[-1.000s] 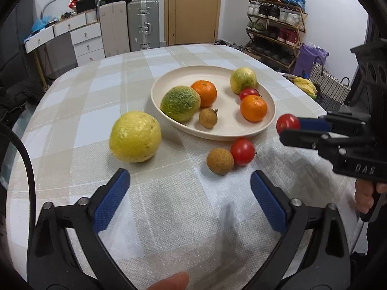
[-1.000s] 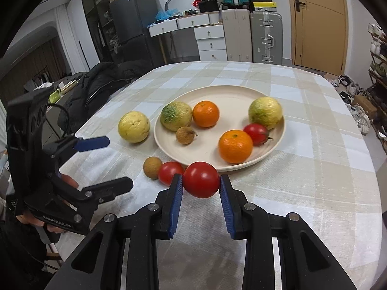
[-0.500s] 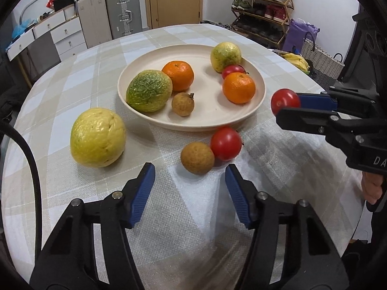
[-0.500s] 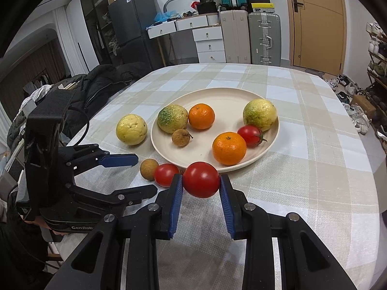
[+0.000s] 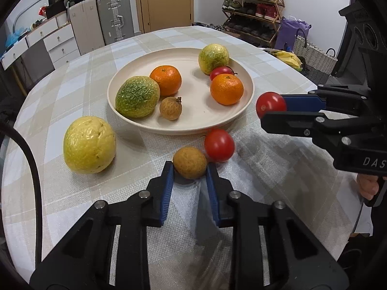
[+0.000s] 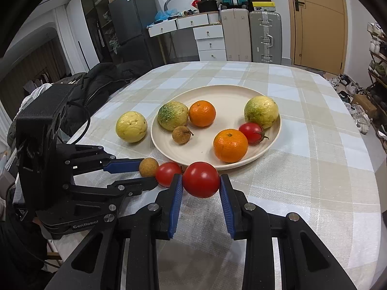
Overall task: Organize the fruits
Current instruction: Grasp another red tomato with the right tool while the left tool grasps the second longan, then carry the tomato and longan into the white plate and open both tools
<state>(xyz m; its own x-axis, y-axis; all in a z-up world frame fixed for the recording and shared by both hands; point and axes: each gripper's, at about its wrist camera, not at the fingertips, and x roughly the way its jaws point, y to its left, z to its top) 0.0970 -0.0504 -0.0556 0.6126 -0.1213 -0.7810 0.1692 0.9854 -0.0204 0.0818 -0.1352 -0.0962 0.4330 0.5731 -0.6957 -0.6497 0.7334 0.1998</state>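
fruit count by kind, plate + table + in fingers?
Tomatoes: 3, one on the plate, one on the cloth, one held
Oranges: 2
Longans: 2, one on the plate, one held
Large yellow-green fruits: 3
Total: 10

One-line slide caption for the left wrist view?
Left claw shut on a brown longan beside the plate; right claw holds a tomato.

Left tool [image 5: 189, 169] and right tool [image 6: 200, 181], both clamped, tilted downward.
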